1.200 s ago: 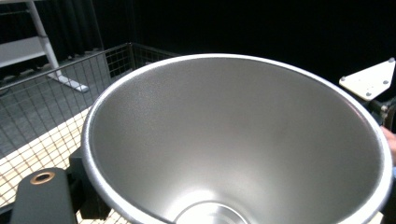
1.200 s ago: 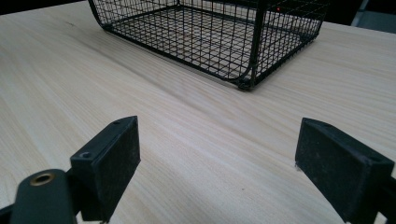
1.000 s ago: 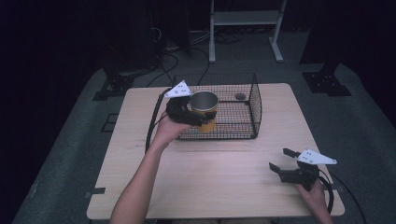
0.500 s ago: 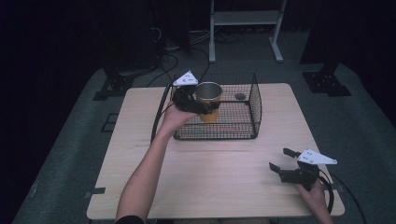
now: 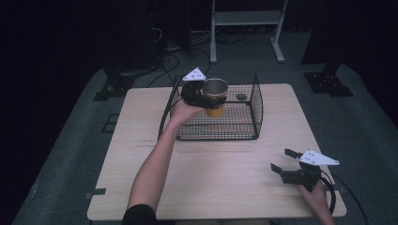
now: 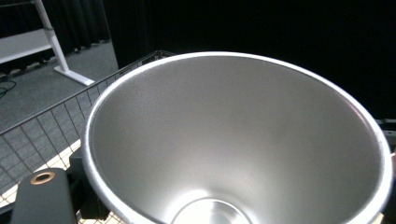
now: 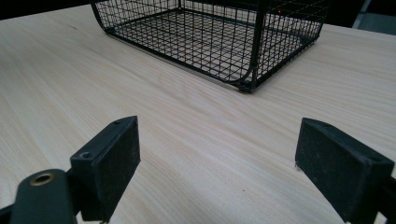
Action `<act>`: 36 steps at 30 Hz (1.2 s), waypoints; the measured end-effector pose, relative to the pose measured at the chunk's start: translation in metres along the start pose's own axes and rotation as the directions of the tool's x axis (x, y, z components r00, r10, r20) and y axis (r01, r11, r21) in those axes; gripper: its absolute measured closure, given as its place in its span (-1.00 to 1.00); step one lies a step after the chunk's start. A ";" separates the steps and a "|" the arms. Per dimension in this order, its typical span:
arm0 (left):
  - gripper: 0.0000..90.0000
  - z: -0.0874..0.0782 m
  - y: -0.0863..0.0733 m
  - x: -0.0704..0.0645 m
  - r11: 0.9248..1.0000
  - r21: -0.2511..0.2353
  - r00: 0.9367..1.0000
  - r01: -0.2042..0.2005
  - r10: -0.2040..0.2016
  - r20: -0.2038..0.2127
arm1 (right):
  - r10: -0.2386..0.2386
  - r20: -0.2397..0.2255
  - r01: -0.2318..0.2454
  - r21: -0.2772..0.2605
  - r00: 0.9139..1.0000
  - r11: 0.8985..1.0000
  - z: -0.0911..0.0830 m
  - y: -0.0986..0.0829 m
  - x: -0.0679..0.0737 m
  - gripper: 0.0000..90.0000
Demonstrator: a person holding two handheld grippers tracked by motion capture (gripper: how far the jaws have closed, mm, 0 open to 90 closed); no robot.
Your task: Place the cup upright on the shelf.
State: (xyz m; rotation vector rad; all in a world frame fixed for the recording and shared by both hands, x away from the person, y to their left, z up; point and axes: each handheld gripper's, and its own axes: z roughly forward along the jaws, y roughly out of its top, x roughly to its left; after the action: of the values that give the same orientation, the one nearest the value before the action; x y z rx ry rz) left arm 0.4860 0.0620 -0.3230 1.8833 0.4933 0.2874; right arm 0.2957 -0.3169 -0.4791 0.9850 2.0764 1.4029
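no readable text, labels, brands, numbers or signs anywhere

The person's left arm stretches forward from the bottom of the high view, bare forearm extended, hand wrapped around the left gripper [image 5: 202, 97], which is raised and clamped tight, its grey plate on top. The right hand [image 5: 313, 196] sits low near the person, holding the right gripper [image 5: 282, 161] with its jaws spread wide apart, pointing leftward.
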 end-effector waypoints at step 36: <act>-0.70 0.065 -0.019 0.034 0.999 0.047 0.998 0.012 -0.015 0.061 | 0.017 -0.012 -0.017 -0.016 1.000 1.000 -0.001 -0.001 -0.002 -0.71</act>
State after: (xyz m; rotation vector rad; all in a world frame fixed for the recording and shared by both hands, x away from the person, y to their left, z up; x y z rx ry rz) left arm 0.5397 0.0295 -0.3657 1.9269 0.4745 0.2096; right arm 0.2960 -0.3194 -0.4791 0.9925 2.0672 1.4352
